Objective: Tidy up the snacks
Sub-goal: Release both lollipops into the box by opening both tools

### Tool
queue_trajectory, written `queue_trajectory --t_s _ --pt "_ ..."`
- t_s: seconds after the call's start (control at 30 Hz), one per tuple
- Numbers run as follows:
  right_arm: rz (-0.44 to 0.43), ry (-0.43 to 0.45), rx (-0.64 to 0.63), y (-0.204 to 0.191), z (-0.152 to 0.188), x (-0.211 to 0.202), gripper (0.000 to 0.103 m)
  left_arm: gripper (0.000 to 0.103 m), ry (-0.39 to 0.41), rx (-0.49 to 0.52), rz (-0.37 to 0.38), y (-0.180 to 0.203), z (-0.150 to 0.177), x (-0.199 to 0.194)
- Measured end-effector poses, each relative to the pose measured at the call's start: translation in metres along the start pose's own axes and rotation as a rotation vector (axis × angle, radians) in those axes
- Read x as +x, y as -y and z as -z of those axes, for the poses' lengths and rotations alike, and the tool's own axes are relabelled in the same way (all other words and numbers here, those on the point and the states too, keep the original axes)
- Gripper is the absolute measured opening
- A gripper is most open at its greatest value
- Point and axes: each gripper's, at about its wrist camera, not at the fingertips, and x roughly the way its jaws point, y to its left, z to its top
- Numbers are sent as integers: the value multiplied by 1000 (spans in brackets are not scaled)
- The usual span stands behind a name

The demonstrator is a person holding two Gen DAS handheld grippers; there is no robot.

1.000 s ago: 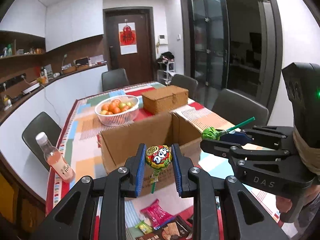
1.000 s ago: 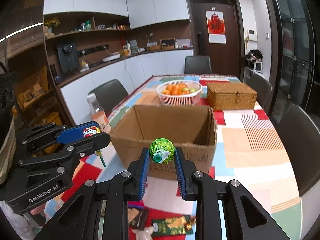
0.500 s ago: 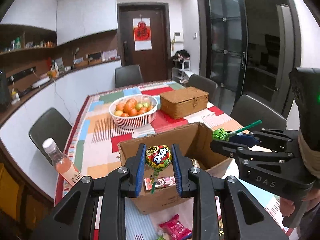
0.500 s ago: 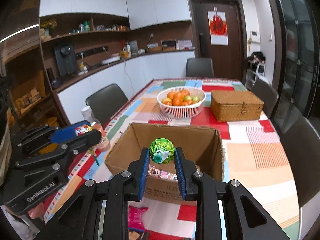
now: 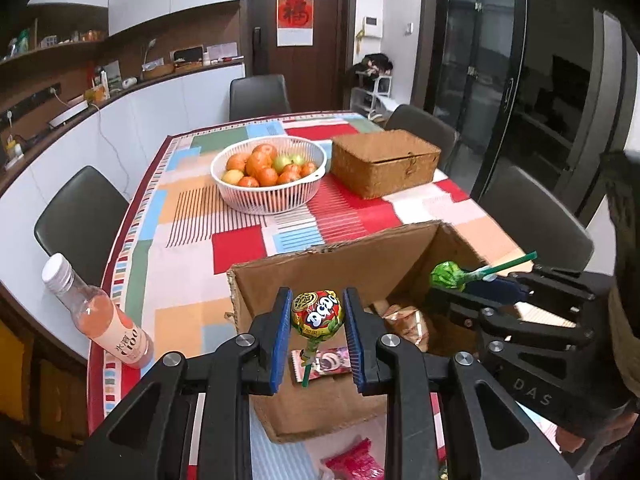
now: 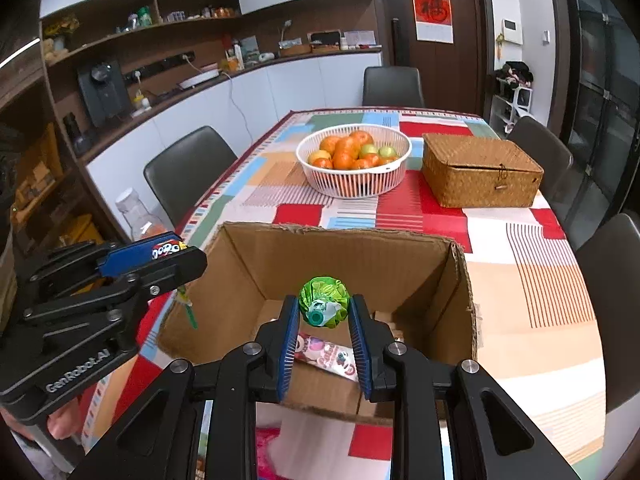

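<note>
left tool (image 5: 316,330): fingers closed, clamping, level | right tool (image 6: 324,330): fingers closed, clamping, level, beside left

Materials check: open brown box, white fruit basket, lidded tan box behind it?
Open brown box: corrugated cardboard, matte; raw, frayed cut edges.
White fruit basket: likely moulded plastic, slightly glossy; thin, even vertical ribs.
Lidded tan box: woven natural fibre, probably rattan or seagrass; visible weave, small front clasp.
</note>
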Motion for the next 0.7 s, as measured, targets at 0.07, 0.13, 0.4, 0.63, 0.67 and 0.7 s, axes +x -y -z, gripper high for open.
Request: queue_trajectory --t_s 0.07,0.13,0.4,0.63,0.67,0.7 --pt "11 -9 0 0 -2 4 27 26 -10 -6 -7 0 0 3" --pt "23 -14 6 0 -4 6 27 42 -17 -11 -15 0 1 5" --pt "67 13 11 -1 5 -11 54 54 55 -14 -79 0 20 -38" --pt "116 74 -1 -7 34 -50 54 58 99 -4 -101 10 47 -74" --pt "121 76 2 -6 37 -53 54 58 97 -12 -90 11 50 -77" --pt "119 77 4 -6 40 -57 54 58 98 -25 -75 14 55 -81"
